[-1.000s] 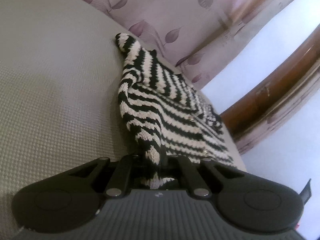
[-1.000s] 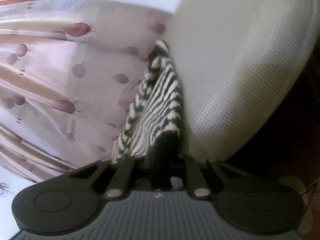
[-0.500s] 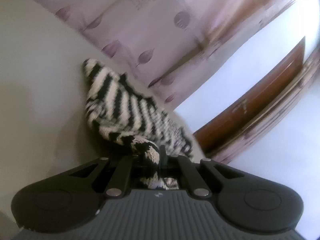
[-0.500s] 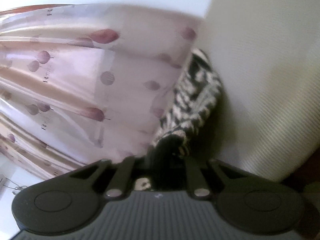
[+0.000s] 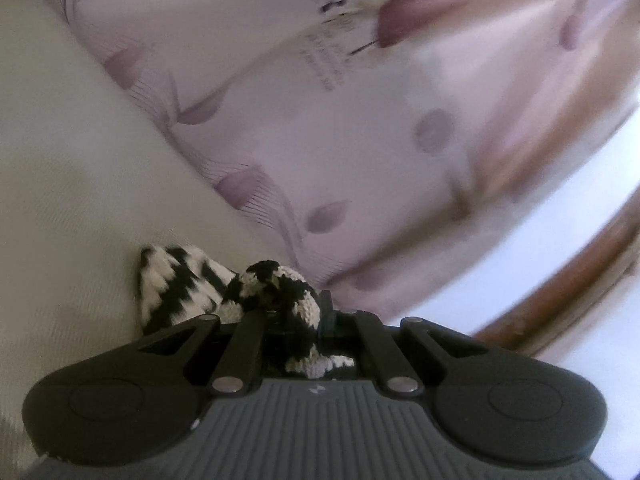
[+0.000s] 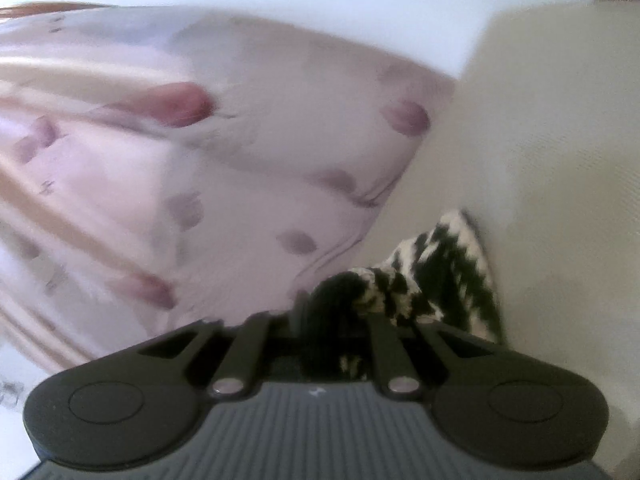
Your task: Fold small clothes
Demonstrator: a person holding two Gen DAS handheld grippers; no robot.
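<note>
Striped knit garment [image 5: 188, 288] bunched on pale cushion [image 5: 80, 200], pinched by left tongs [image 5: 298, 320] and right tongs [image 6: 336, 320]. Leaf-print curtain [image 5: 360, 140] at 12 o'clock, close behind.

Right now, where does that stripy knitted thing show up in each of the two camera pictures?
Left wrist view: the knit sits low, left of centre, bunched into the left gripper.
Right wrist view: the knit sits low, right of centre, running into the right gripper.
Shared landmark: the leaf-print curtain behind.
</note>
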